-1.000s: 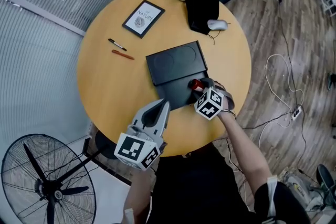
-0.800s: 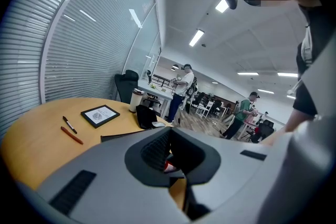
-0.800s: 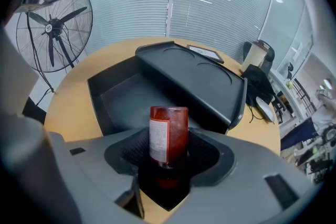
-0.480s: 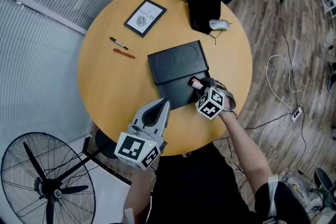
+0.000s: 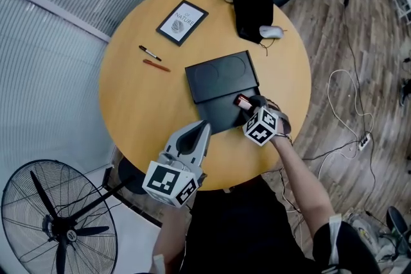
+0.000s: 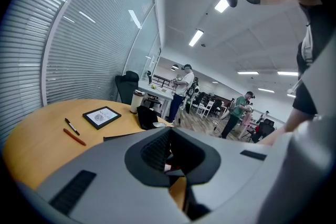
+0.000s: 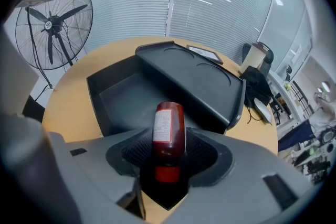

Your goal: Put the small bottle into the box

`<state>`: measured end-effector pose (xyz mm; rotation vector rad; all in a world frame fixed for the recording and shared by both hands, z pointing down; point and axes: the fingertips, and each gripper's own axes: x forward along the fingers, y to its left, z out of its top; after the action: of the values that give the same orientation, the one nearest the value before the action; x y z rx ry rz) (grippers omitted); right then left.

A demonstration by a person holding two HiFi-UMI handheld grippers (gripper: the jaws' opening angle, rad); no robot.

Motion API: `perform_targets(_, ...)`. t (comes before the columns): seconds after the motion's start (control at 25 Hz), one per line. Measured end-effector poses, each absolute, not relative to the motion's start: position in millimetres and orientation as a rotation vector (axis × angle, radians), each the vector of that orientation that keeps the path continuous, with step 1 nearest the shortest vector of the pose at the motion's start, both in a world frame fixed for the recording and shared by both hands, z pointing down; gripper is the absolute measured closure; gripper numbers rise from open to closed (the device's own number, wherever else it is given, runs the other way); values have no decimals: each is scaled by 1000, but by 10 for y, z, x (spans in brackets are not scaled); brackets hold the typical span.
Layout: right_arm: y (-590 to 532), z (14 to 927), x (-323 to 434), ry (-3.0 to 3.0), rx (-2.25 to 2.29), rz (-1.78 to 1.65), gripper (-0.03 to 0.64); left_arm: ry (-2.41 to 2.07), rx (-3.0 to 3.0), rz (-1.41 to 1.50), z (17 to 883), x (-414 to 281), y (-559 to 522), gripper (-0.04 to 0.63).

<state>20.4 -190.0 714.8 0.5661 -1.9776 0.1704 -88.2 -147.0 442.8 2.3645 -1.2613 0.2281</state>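
Right tongs [image 7: 168, 150] have just been closing and we read them clamped on the small bottle [image 7: 168, 127] at the box's [image 7: 118, 93] 3 o'clock rim; left tongs [image 5: 200, 130] pinched together, empty; we reckon drop-in next

Black standing fan [image 5: 69, 235], near left: cut off by picture edge. Label print on dark red small bottle [image 7: 168, 128]: unreadably small.

1. Head view: high, steeply down over the whole table [image 5: 135, 99].
2. Left gripper view: nearly level past its fingers [image 6: 152, 152], across that table.
3. Right gripper view: tilted down, box [image 7: 115, 94] close beyond its fingers [image 7: 131, 152]; all seemingly share it.
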Motion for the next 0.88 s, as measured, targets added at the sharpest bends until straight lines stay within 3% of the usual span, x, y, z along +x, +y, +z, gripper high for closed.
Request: perform_targets(0.88,-1596,6564,382,-1975,877,287,412,-1165,2501,180,4096,-1200,-1103,600)
